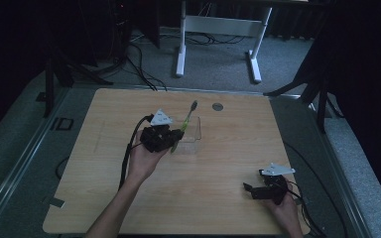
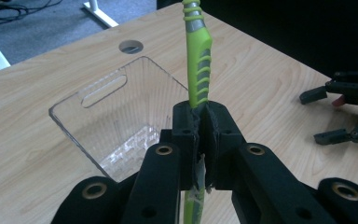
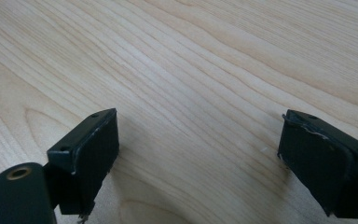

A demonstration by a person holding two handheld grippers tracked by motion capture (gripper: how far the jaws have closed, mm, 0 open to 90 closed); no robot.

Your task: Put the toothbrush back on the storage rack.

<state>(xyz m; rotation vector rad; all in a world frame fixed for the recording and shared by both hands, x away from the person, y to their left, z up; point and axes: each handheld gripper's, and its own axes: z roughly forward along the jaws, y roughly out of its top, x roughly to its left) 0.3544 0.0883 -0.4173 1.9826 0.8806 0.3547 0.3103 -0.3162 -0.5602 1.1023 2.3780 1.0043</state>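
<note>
A green toothbrush [image 1: 187, 120] with grey grip bands is clamped upright between the jaws of my left gripper [image 1: 174, 136]; in the left gripper view its handle [image 2: 199, 60] rises out of the closed pads. The left gripper [image 2: 200, 122] hovers at the near left edge of a clear plastic box [image 1: 194, 135], whose open inside [image 2: 121, 107] holds nothing. My right gripper [image 1: 252, 186] rests low over the table near the front right, jaws wide apart with bare wood between them [image 3: 198, 140].
The wooden table [image 1: 228, 163] has a round cable hole [image 1: 217, 106] at the back, beyond the box. White desk legs [image 1: 180, 54] and cables lie on the floor behind the table. Dark stands flank it.
</note>
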